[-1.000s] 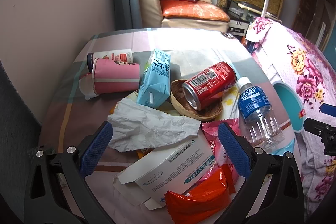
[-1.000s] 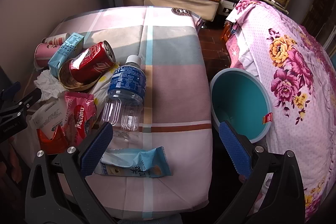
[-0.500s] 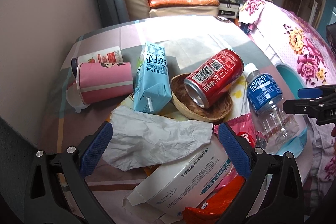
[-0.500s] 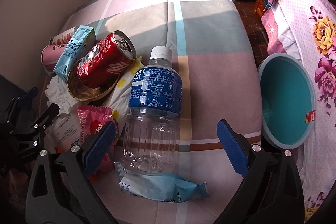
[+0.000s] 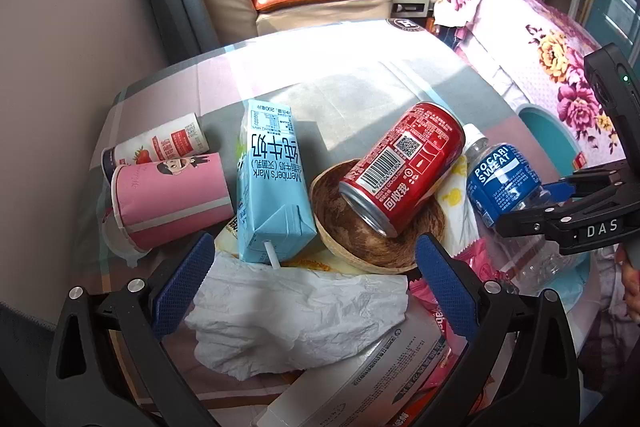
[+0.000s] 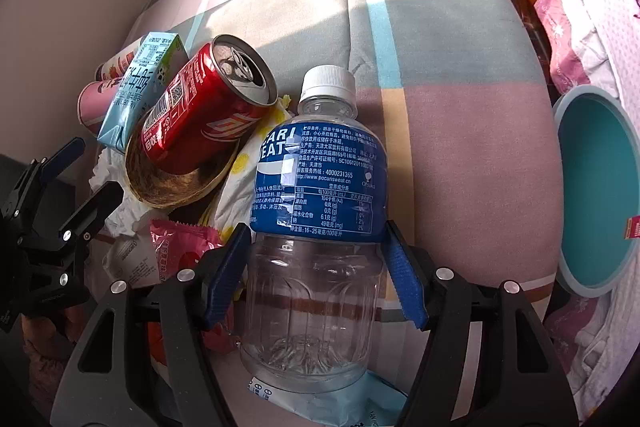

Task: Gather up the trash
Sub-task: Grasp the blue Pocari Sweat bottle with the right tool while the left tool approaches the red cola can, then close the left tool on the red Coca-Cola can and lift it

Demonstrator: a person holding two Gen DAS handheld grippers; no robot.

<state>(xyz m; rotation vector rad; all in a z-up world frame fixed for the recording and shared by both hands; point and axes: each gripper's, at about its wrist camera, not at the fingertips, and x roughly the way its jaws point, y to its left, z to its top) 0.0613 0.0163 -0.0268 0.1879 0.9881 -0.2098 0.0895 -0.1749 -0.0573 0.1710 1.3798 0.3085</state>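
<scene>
Closing: right tongs (image 6: pixel 316 267) narrowing on the bottle (image 6: pixel 316 211), blue pads at its sides just under the label; from wide open a second ago they now stand all but on the clear plastic, firm grip not yet sure
Bottle: lying on the table (image 6: pixel 460 75), cap toward 12 o'clock, base over a pale blue wrapper (image 6: pixel 320 403)
Left tongs: (image 5: pixel 312 283) wide, nothing held, now lower and nearer over the tissue (image 5: pixel 296 319), carton (image 5: pixel 272 183) at 12 o'clock of them
Pile: can (image 5: pixel 400 171) resting in the brown bowl (image 5: pixel 332 227), pink cup (image 5: pixel 168 199) at 10 o'clock from the left camera, all untouched
Bin: (image 6: pixel 600 187) teal, at 3 o'clock of the bottle, off the table's edge, looks empty but for a small red tag
Meaning: first pick about to happen; a lift and a swing to 3 o'clock should drop it in
Risk: smooth round plastic, may slip or roll
</scene>
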